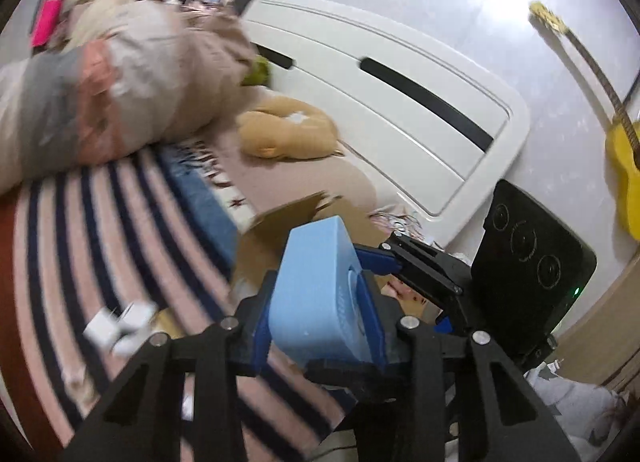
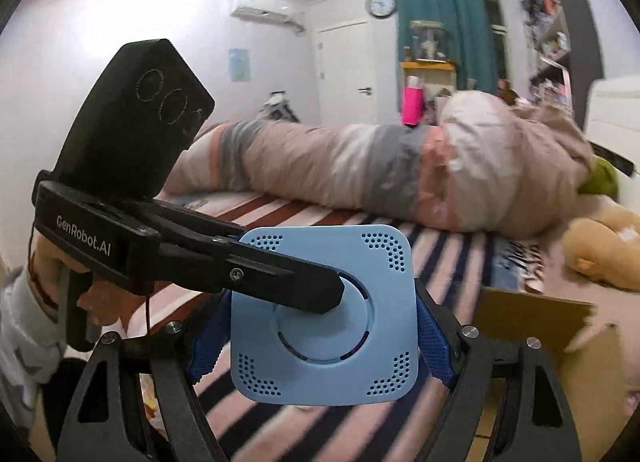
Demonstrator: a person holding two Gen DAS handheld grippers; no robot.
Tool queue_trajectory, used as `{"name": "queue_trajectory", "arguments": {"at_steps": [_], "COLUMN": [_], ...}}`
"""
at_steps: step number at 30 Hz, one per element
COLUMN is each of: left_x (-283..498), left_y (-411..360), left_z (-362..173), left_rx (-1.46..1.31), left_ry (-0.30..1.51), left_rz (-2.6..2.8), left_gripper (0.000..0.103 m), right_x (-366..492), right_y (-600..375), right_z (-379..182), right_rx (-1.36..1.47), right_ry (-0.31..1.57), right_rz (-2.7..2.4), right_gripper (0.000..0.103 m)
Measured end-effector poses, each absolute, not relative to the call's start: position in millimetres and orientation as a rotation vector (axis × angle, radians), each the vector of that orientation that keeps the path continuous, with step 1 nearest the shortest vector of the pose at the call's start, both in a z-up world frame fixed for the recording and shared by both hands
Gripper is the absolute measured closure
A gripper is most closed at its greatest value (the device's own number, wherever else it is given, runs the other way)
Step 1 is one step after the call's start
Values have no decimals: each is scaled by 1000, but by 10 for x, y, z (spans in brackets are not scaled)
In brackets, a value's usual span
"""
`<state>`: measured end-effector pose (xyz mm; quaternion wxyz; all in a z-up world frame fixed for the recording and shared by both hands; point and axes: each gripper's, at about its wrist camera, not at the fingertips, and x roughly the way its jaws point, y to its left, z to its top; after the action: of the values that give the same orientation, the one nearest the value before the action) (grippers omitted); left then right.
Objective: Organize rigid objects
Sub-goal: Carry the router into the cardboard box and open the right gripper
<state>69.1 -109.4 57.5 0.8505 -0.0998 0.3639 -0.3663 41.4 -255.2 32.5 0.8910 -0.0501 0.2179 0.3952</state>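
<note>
A light blue square box [image 2: 324,318] with dotted corner vents and a round centre is held in the air over the bed by both grippers. My right gripper [image 2: 320,346] is shut on its left and right sides with blue pads [image 2: 434,346]. My left gripper [image 1: 320,314] is shut on its flat faces; it shows in the right wrist view [image 2: 320,290] with one black finger across the round centre. The box [image 1: 316,294] shows edge-on in the left wrist view, with the right gripper [image 1: 424,274] behind it.
An open cardboard box [image 2: 532,322] lies on the bed below right, also in the left wrist view [image 1: 304,213]. A striped blanket [image 1: 100,229], a rolled duvet [image 2: 360,169], a tan plush toy [image 1: 288,129] and small white blocks [image 1: 120,322] lie on the bed. White headboard [image 1: 380,101] behind.
</note>
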Motion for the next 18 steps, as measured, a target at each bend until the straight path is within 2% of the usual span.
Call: {"name": "queue_trajectory", "arguments": {"at_steps": [4, 10, 11, 12, 13, 14, 16, 18], "left_x": [1006, 1340, 1369, 1374, 1357, 1347, 1303, 1278], "left_y": [-1691, -2243, -2254, -2228, -2198, -2180, -2067, -1924], "left_z": [626, 231, 186, 163, 183, 201, 272, 331], "left_rx": [-148, -76, -67, -54, -36, -30, -39, -51], "left_ry": [834, 980, 989, 987, 970, 951, 917, 895], "left_rz": [-832, -815, -784, -763, -744, -740, -734, -710], "left_gripper": [67, 68, 62, 48, 40, 28, 23, 21], "right_x": [669, 1174, 1231, 1268, 1276, 1244, 1191, 1090], "right_y": [-3115, -3450, -3455, -3441, -3415, -3408, -3365, -3298], "right_z": [377, 13, -64, -147, -216, -245, -269, -216], "right_rx": [-66, -93, -101, -118, -136, -146, -184, -236], "right_ry": [544, 826, 874, 911, 933, 938, 909, 864], "right_rz": [762, 681, 677, 662, 647, 640, 632, 621], "right_gripper": [24, 24, 23, 23, 19, 10, 6, 6]}}
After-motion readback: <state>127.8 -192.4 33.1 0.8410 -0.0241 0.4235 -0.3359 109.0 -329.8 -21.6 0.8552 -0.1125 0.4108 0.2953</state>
